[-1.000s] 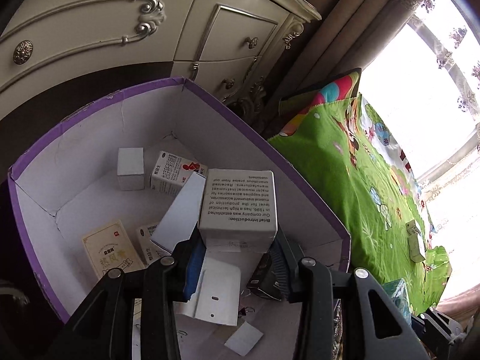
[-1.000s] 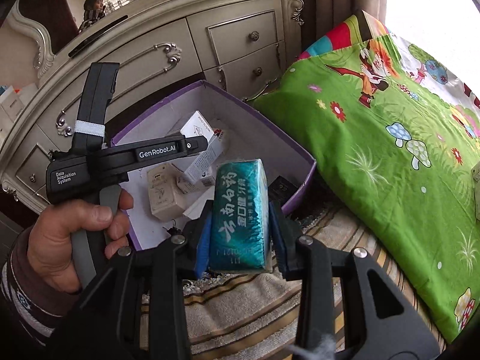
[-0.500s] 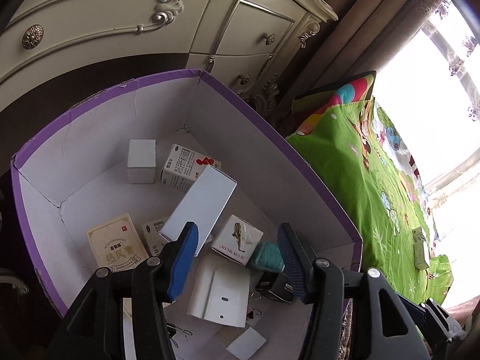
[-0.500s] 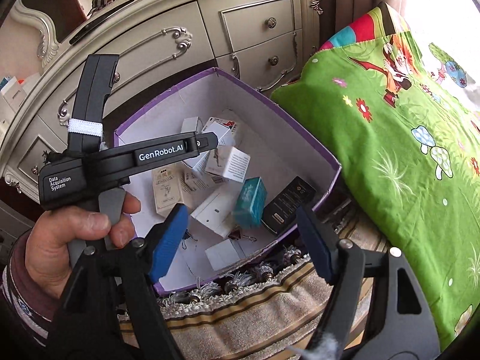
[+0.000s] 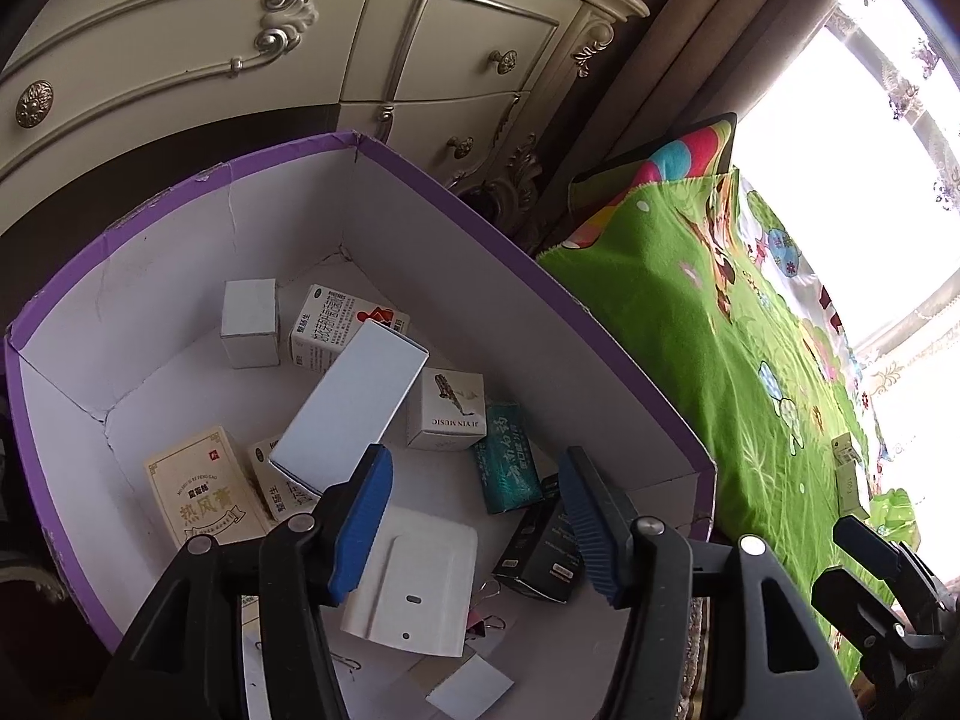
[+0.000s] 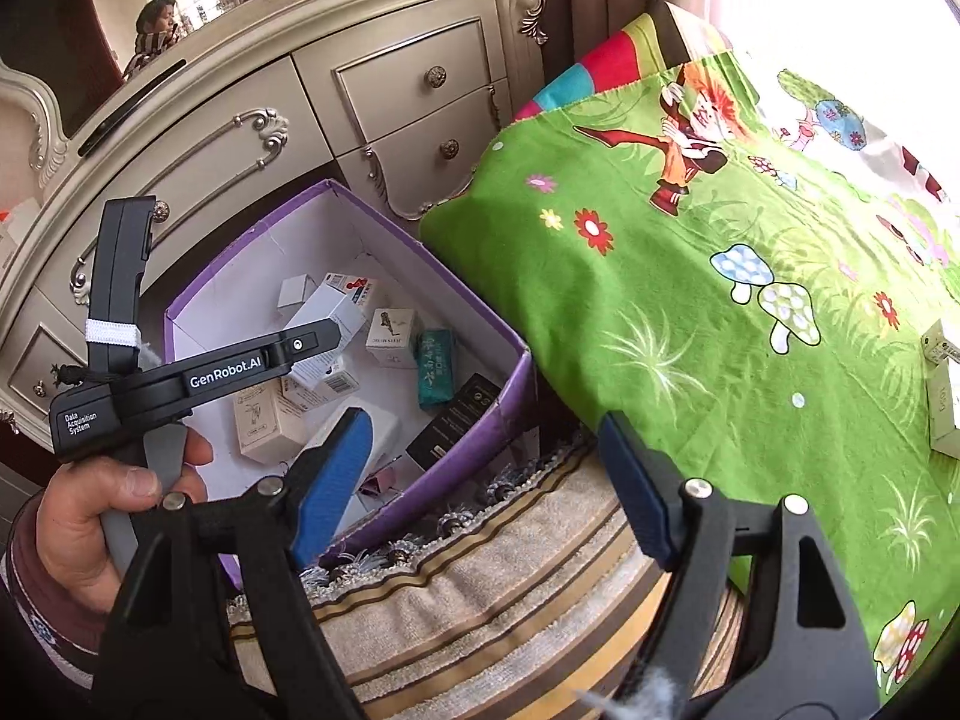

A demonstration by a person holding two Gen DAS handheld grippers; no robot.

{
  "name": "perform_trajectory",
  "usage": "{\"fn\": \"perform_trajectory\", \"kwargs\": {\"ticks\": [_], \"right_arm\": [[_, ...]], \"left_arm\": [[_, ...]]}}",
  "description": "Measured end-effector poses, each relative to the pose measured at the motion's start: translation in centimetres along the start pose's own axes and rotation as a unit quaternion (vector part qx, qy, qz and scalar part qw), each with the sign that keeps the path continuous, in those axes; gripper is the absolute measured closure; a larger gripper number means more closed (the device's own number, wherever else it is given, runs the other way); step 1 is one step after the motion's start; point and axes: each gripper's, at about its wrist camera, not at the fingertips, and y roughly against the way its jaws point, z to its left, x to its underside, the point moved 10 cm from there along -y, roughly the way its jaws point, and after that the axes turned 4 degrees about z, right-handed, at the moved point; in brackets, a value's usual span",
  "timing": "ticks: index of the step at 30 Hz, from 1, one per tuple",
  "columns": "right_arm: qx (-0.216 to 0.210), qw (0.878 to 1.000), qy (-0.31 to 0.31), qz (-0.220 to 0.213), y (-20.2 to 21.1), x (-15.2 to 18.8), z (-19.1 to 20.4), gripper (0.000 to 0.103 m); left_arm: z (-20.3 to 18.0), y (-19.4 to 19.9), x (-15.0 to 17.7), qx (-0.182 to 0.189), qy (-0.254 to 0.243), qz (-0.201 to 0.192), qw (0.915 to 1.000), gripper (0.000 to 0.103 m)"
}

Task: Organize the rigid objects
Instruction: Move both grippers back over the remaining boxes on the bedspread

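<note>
A purple box with a white inside (image 5: 456, 204) (image 6: 474, 456) stands on the floor and holds several small cartons. Among them are a white JE YIN MUSIC box (image 5: 447, 411) (image 6: 390, 330) and a teal packet (image 5: 507, 459) (image 6: 435, 369) lying side by side. My left gripper (image 5: 477, 519) is open and empty above the box's near side. My right gripper (image 6: 489, 480) is open and empty over the striped mat, right of the box. The left gripper's handle and the hand holding it show in the right wrist view (image 6: 162, 378).
A cream dresser with drawers (image 5: 240, 72) (image 6: 384, 96) stands behind the box. A bed with a green cartoon sheet (image 5: 720, 360) (image 6: 720, 276) lies to the right, with small cartons on it (image 5: 849, 471) (image 6: 945, 396). A striped fringed mat (image 6: 480, 588) lies below.
Both grippers opened and let go. The white music box and the teal packet dropped into the purple box. Both grippers have pulled back from it.
</note>
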Motion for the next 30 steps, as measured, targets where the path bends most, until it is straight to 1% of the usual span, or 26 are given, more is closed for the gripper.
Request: {"fn": "perform_trajectory", "kwargs": {"ticks": [2, 4, 6, 7, 10, 14, 18, 25, 27, 30], "right_arm": [[0.021, 1.0, 0.003, -0.008, 0.4, -0.4, -1.4, 0.02], [0.04, 0.999, 0.009, -0.013, 0.7, -0.9, -2.6, 0.019], [0.049, 0.999, 0.012, -0.018, 1.0, -1.5, -3.9, 0.018], [0.054, 0.998, 0.009, -0.022, 1.3, -1.8, -4.7, 0.017], [0.068, 0.997, -0.008, -0.037, 2.2, -2.6, -7.2, 0.014], [0.094, 0.994, -0.031, -0.049, 3.2, -3.3, -11.1, 0.011], [0.135, 0.988, -0.042, -0.059, 4.0, -3.4, -15.2, 0.008], [0.183, 0.979, -0.069, -0.056, 4.5, -2.0, -21.9, 0.005], [0.198, 0.976, -0.072, -0.055, 4.6, -1.5, -23.5, 0.005], [0.207, 0.973, -0.085, -0.057, 4.7, -0.8, -25.9, 0.005]], "left_arm": [[-0.2, 0.2, -0.4, -0.006, -0.003, -0.005, 1.0, 0.043], [-0.7, 0.5, -1.0, -0.013, -0.011, -0.013, 0.9998, 0.038], [-1.6, 0.9, -1.6, -0.017, -0.021, -0.023, 0.9994, 0.034], [-2.0, 1.0, -1.9, -0.012, -0.019, -0.027, 0.9994, 0.03], [-4.0, 0.9, -2.5, 0.004, -0.015, -0.027, 0.9995, 0.025], [-7.7, 0.0, -2.5, 0.02, -0.035, -0.015, 0.9991, 0.024], [-12.1, -1.0, -2.0, 0.028, -0.071, -0.005, 0.997, 0.024], [-18.3, -2.7, -0.6, 0.044, -0.121, 0.008, 0.9917, 0.024], [-19.6, -3.2, -0.1, 0.048, -0.132, 0.013, 0.99, 0.024], [-21.3, -4.0, 0.4, 0.051, -0.147, 0.02, 0.9877, 0.022]]}}
